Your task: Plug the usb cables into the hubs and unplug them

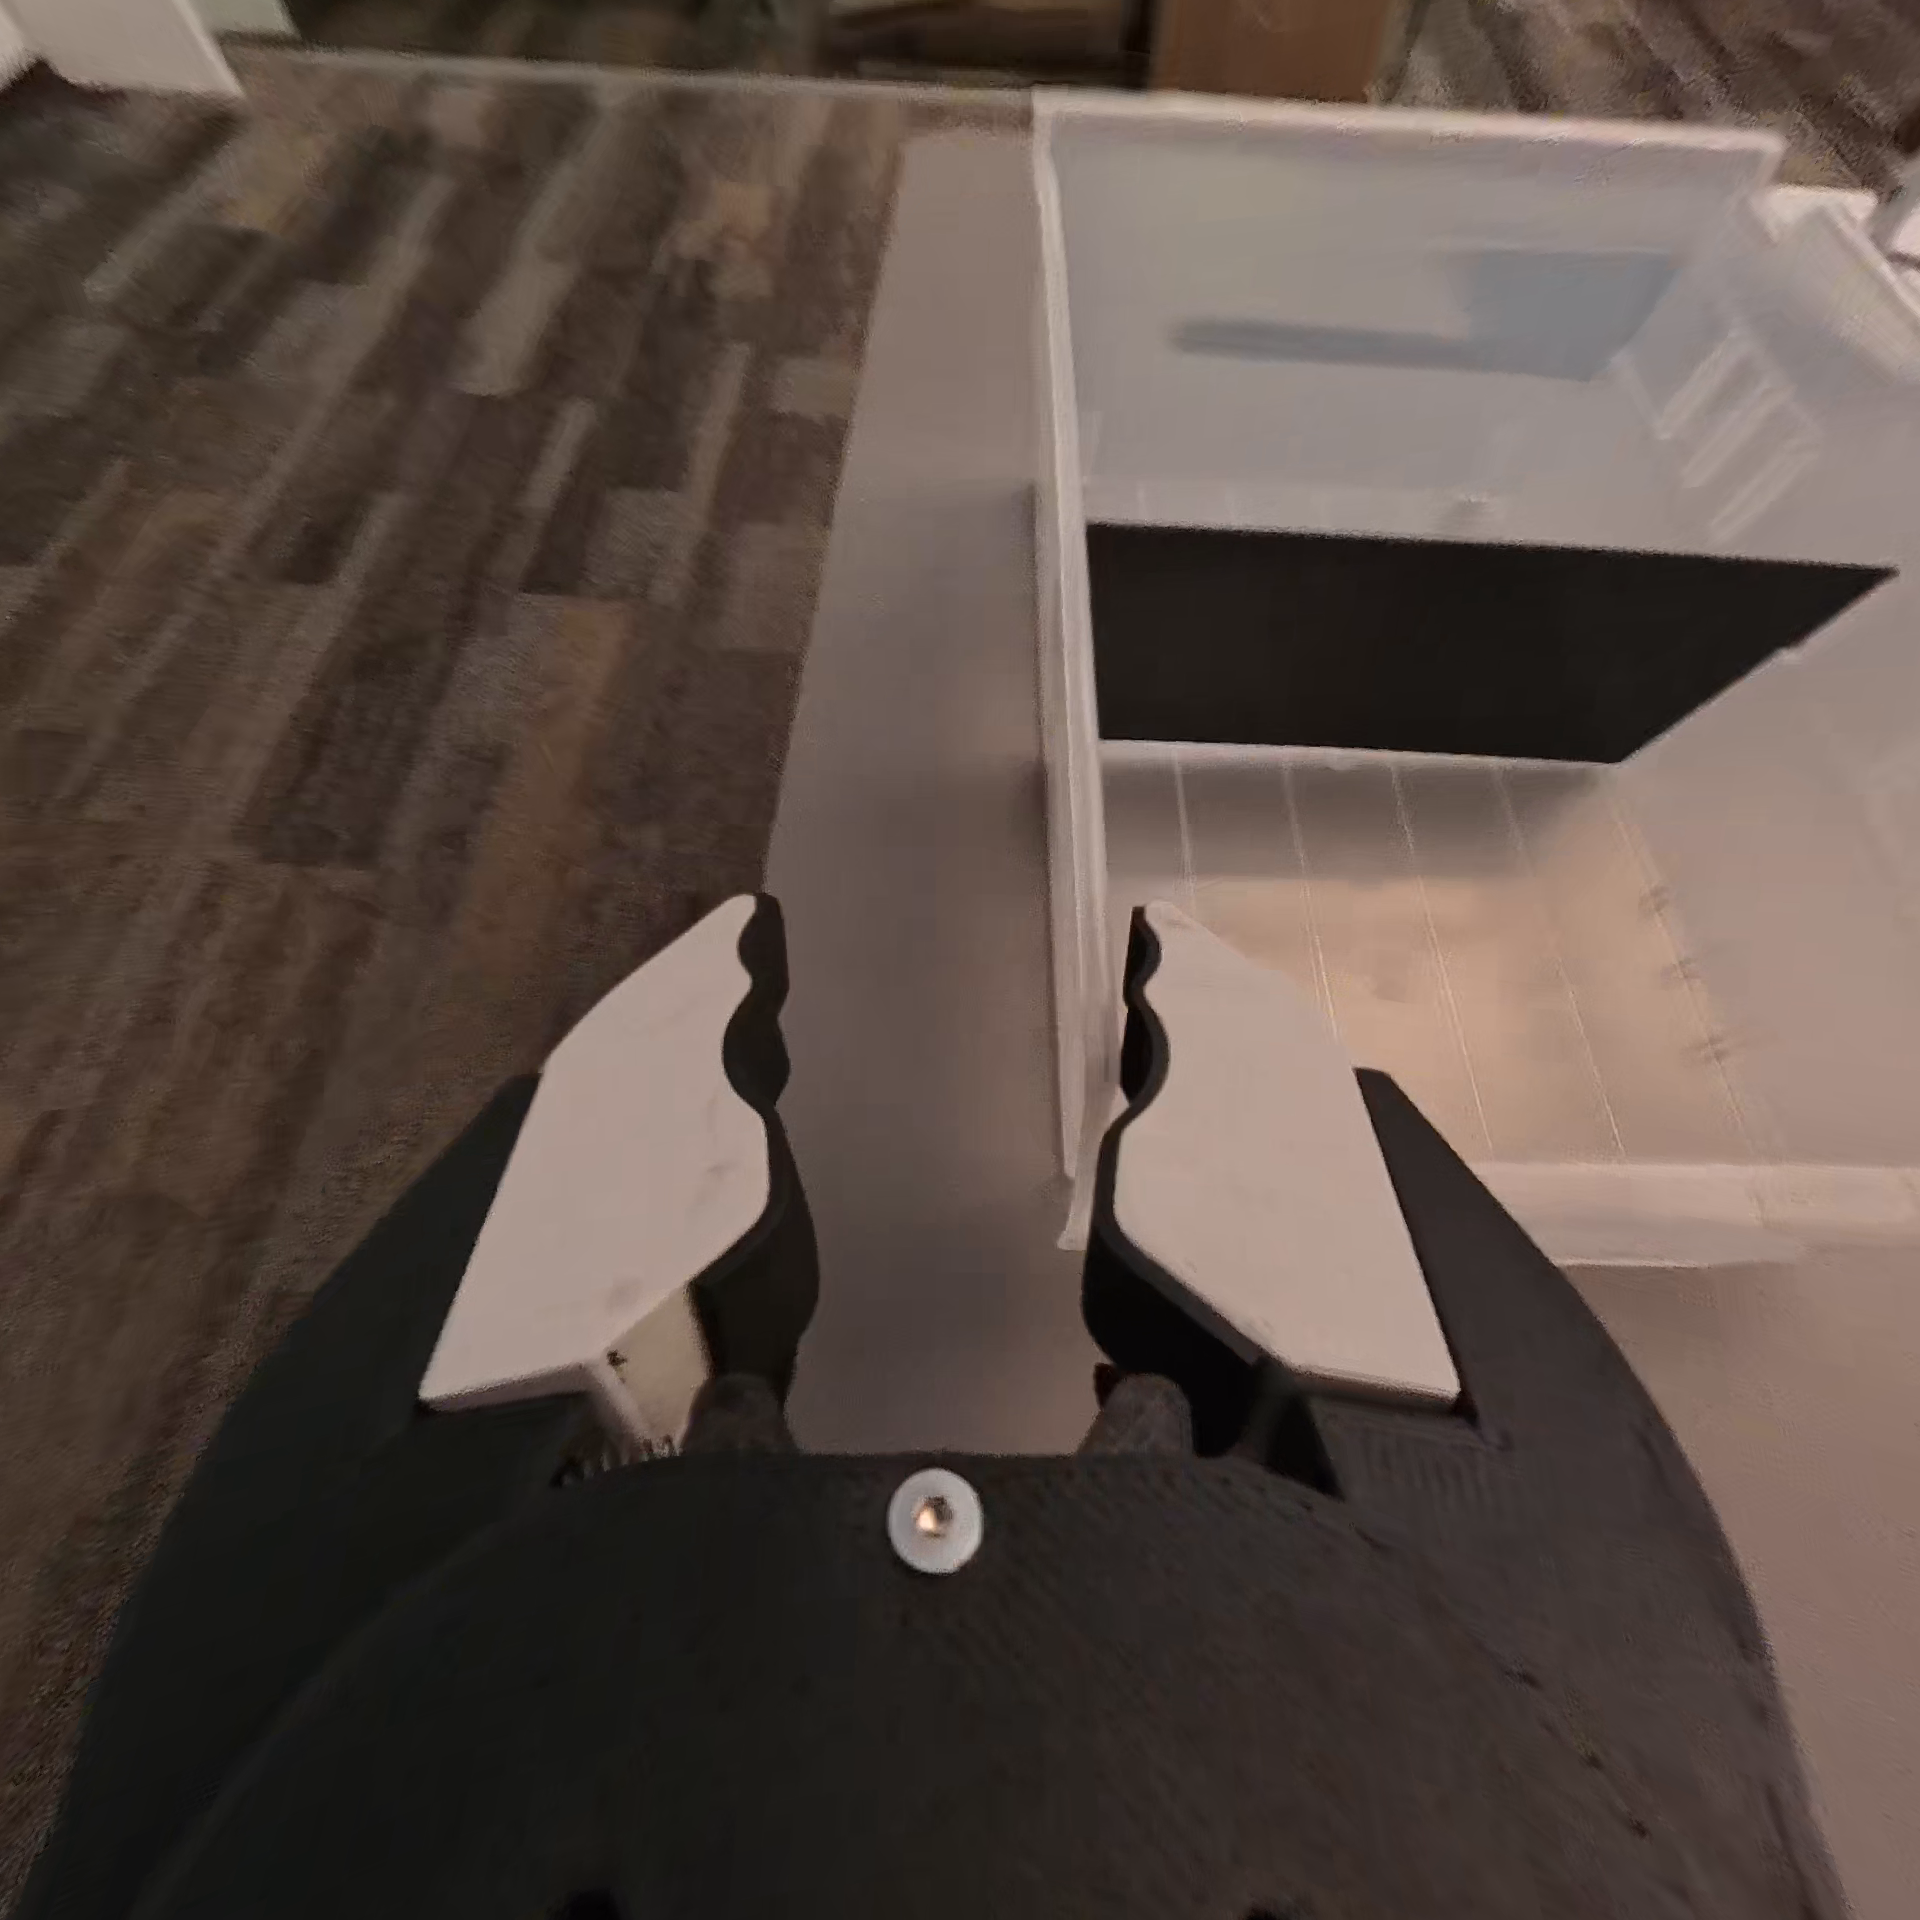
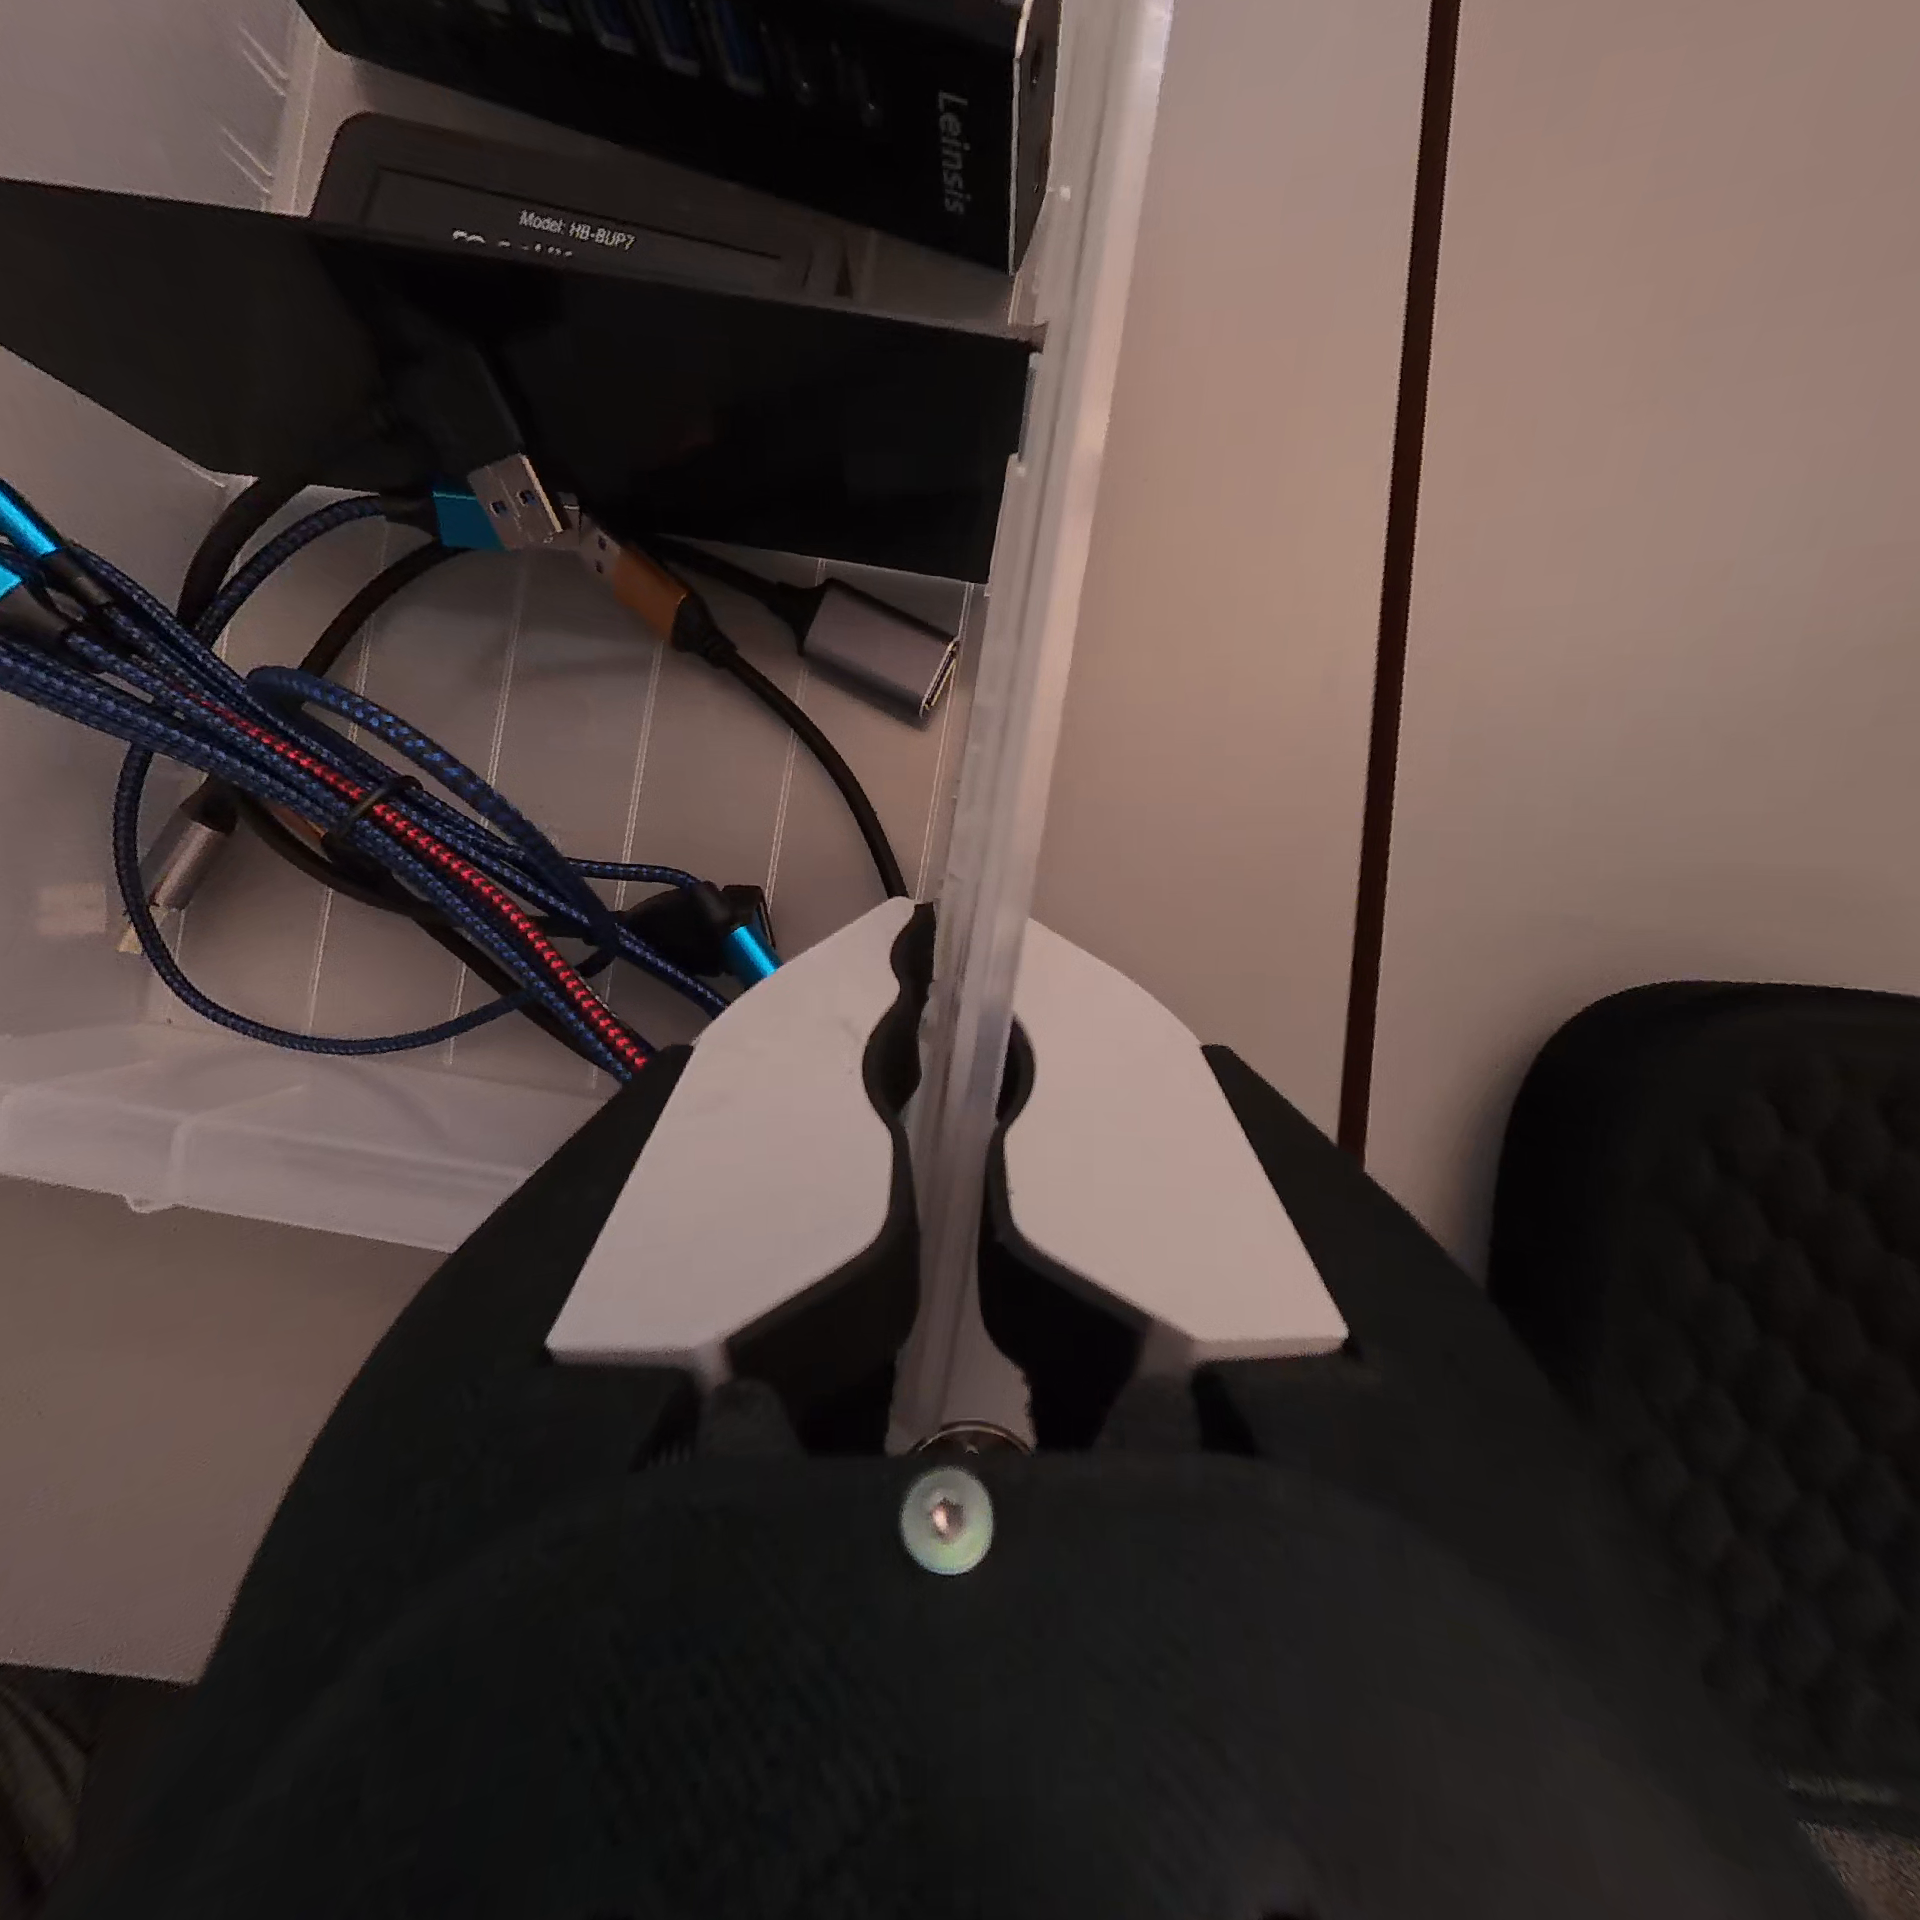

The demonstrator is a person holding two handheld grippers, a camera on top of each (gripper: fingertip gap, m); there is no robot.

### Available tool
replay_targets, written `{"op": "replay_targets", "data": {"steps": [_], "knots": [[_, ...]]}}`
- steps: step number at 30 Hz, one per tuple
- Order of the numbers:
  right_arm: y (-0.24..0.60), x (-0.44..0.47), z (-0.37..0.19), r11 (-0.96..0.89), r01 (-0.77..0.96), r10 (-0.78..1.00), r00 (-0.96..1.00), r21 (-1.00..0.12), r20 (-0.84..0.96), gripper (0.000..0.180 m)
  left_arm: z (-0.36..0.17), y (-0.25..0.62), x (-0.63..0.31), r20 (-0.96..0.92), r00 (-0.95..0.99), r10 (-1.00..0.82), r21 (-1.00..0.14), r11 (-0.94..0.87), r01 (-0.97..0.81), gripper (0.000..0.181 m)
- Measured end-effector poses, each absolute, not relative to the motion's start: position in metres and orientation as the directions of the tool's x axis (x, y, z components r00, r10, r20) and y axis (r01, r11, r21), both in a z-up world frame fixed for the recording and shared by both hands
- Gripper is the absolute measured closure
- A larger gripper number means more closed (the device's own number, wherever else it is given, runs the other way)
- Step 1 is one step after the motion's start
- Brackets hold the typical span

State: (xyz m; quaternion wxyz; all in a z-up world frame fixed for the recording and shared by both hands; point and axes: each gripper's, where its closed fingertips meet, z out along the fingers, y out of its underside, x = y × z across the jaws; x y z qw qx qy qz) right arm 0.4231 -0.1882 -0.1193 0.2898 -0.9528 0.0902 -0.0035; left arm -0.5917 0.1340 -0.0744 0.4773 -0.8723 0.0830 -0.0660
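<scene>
Pale lettering runs down the end face of a black hub (image 2: 935, 156) at the top of a clear bin (image 2: 1039, 520), in the right wrist view. A second black hub (image 2: 571, 234) below it carries a short line of small white print. The left wrist view shows no legible writing.

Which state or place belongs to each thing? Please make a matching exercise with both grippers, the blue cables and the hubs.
Things:
1. left gripper
2. right gripper
3. blue cables
4. black hubs

States or places:
a. behind the black divider
b. shut on the clear bin wall
c. open
d. lying loose in front of the divider

Pairs: 1-c, 2-b, 3-d, 4-a
</scene>
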Motion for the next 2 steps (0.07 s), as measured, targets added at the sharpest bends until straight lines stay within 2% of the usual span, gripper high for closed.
{"op": "replay_targets", "data": {"steps": [2], "knots": [[-0.1902,0.4188,-0.1193,-0.822,-0.154,-0.166,0.986,-0.549,-0.027,0.173,-0.0850,0.1394,-0.5843,0.062,0.959,-0.276,-0.820,-0.563,-0.109,0.122]]}}
